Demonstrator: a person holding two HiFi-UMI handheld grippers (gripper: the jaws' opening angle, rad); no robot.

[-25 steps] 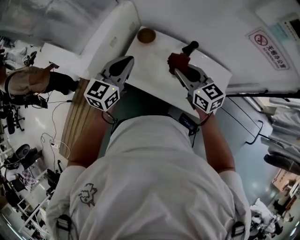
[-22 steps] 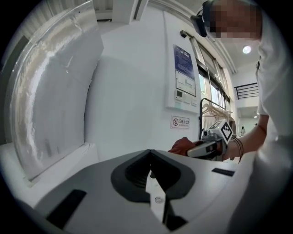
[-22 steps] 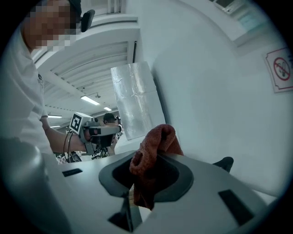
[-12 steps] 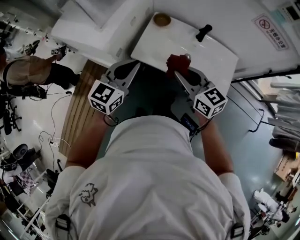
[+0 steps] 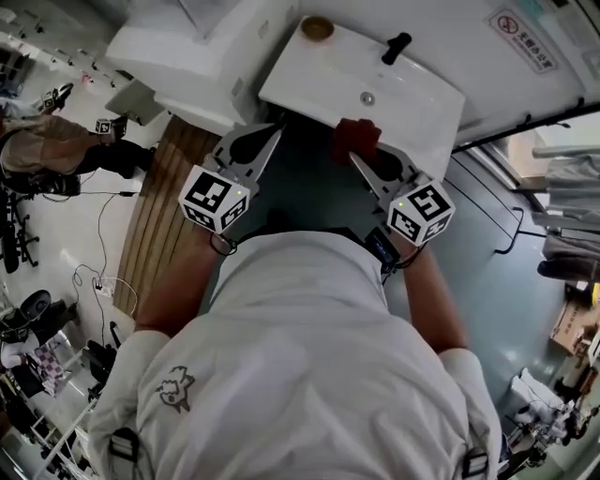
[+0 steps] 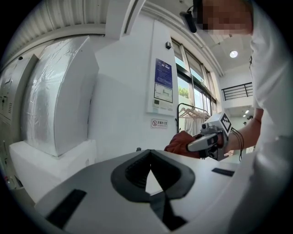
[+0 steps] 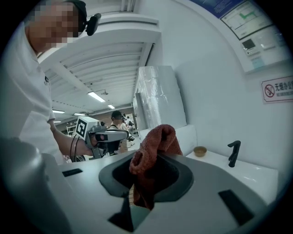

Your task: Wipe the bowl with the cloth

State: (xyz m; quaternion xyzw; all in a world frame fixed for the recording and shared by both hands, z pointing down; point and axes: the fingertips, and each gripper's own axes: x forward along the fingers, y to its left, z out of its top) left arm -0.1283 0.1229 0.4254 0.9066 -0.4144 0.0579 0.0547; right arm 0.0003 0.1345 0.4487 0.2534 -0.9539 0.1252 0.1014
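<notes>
The cloth [image 7: 158, 137] is a red-brown terry weave, matt, with a rough looped nap. The bowl [image 5: 317, 28] is brown and smooth with a dull sheen; wood or glazed ware cannot be told. The basin top [image 5: 422, 98] is white, smooth and glossy. The tap [image 5: 396, 45] is matt black. The left gripper [image 6: 149, 154] and the right gripper [image 7: 154, 153] have grey matt plastic shells and darker ribbed pads [image 6: 133, 172]. The floor strip [image 5: 150, 220] is slatted wood. The wrapped unit [image 6: 55, 96] is white under crinkled shiny film.

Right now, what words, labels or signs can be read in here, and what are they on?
Wall sign with red crossed circle: seems "无烟办公", cut off at the picture's edge.
Blue wall poster: print too small to read.
Marker cubes: black-and-white patterns, no words.
</notes>
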